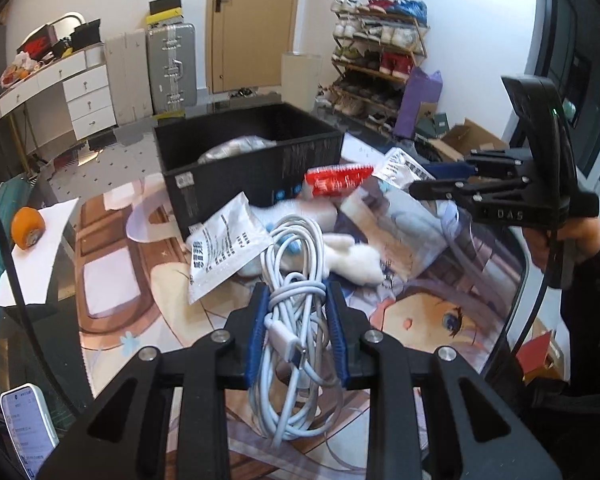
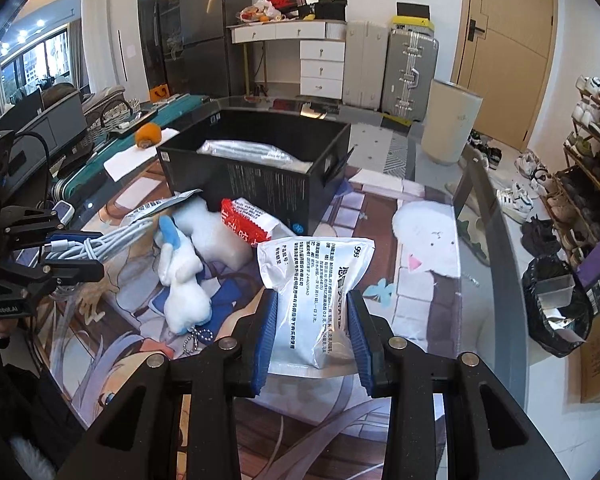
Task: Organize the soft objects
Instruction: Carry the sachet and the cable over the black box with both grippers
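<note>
White charging cable (image 1: pixel 296 312), coiled in a loose bundle, sits clenched in my left tool (image 1: pixel 298 328), its long axis running along the fingers and pointing up the frame toward the black box (image 1: pixel 228 176) at centre. My right tool (image 2: pixel 312 332) grips a white printed sachet (image 2: pixel 314 300) the same way, lengthwise between the blue pads, with the box's open top straight ahead in the upper middle of its view. Both loads ride just above the printed mat (image 1: pixel 148 280) on the worktop. Between tools and box lie a plush toy (image 2: pixel 184 284) and a red snack packet (image 2: pixel 248 220), yet to be sorted. I judge the box roughly equally reachable from either hand.
</note>
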`<state>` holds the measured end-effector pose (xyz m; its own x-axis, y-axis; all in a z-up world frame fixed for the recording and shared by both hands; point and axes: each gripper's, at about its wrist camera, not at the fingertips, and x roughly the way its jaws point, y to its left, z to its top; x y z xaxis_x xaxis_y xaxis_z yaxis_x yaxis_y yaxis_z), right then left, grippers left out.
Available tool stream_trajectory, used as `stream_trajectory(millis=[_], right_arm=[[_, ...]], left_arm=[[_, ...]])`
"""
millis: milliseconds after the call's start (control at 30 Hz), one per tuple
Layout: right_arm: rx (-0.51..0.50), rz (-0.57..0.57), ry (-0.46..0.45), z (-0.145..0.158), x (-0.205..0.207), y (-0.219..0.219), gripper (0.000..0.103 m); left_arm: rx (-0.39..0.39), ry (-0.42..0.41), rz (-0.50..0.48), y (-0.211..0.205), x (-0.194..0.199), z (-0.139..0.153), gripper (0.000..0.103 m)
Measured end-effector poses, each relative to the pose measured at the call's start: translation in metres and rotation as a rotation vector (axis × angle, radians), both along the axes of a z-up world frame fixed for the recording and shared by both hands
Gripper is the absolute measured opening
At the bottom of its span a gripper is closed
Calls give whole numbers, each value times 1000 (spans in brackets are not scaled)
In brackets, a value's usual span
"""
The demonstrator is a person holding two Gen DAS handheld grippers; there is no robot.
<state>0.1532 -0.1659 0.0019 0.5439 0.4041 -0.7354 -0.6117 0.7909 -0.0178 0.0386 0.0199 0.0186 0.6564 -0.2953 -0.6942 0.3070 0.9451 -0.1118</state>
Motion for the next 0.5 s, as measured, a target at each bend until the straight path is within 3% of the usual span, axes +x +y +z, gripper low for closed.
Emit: stream_trajectory(millis=[500], right_arm=[[69, 10, -79, 30, -15, -1, 34]], left_arm=[[-53, -101, 108, 17, 3, 26, 26]])
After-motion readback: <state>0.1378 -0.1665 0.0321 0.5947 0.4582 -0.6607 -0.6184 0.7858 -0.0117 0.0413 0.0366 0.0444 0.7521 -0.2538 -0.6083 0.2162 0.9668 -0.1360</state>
